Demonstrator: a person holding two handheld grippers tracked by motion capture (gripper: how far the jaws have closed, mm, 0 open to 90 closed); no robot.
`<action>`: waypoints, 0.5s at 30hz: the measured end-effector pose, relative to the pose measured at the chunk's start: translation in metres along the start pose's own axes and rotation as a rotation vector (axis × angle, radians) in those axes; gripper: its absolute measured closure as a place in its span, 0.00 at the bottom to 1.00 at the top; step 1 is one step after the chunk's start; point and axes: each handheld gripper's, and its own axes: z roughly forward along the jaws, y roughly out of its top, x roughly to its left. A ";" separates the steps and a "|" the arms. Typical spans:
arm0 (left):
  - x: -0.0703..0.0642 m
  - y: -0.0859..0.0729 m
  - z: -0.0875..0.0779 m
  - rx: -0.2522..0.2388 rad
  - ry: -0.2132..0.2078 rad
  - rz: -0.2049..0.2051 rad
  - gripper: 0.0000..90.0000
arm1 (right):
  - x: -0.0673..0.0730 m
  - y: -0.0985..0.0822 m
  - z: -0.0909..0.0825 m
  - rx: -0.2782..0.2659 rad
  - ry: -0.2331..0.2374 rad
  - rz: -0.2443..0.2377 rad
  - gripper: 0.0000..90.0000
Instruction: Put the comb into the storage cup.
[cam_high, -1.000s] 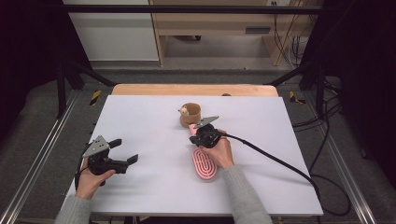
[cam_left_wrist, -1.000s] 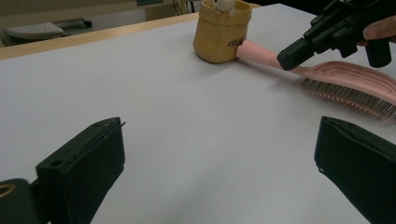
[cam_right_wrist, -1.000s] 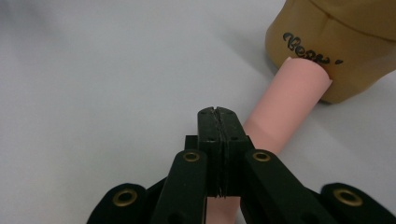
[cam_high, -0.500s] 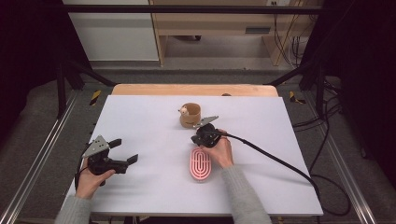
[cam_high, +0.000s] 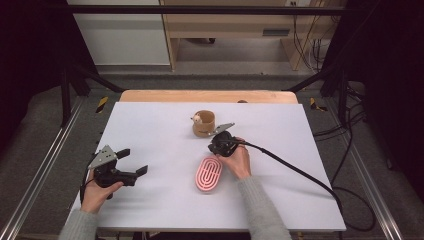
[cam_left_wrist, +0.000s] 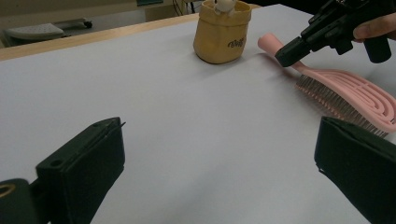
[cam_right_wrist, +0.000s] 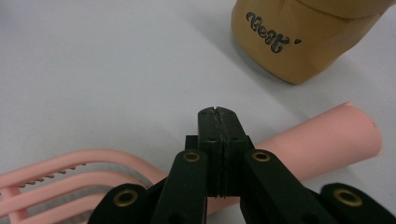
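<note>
A pink hairbrush (cam_high: 209, 173) lies flat on the white table (cam_high: 150, 125), bristles down, its handle (cam_right_wrist: 327, 135) pointing toward a tan pouch (cam_high: 205, 124). The pouch (cam_right_wrist: 299, 37) bears dark script lettering, and a small white figure (cam_high: 196, 119) peeks out of its top. My right gripper (cam_high: 218, 149) is shut with nothing between its jaws. Its tip (cam_right_wrist: 218, 114) rests over the brush handle, as the left gripper view also shows for the tip (cam_left_wrist: 286, 53) and the brush (cam_left_wrist: 355, 93). My left gripper (cam_high: 134, 161) hovers at the table's left, wide open (cam_left_wrist: 219, 128) and empty.
A black cable (cam_high: 300, 172) trails from the right gripper across the table to its right edge. A wooden strip (cam_high: 207, 96) runs along the far edge. Metal frame rails (cam_high: 45, 165) flank the table on both sides.
The pink brush has rolled from standing on its edge to lying flat, bristles down. Both hands have kept their places.
</note>
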 end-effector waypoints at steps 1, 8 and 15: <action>0.000 0.000 0.000 0.000 0.000 0.000 0.02 | 0.000 0.000 0.000 0.002 -0.004 -0.001 1.00; 0.000 0.000 0.000 0.000 0.000 0.000 0.02 | -0.002 0.000 -0.001 0.008 -0.029 -0.001 1.00; 0.000 0.000 0.000 -0.001 0.000 0.000 0.02 | -0.004 0.000 -0.002 0.027 -0.044 0.000 1.00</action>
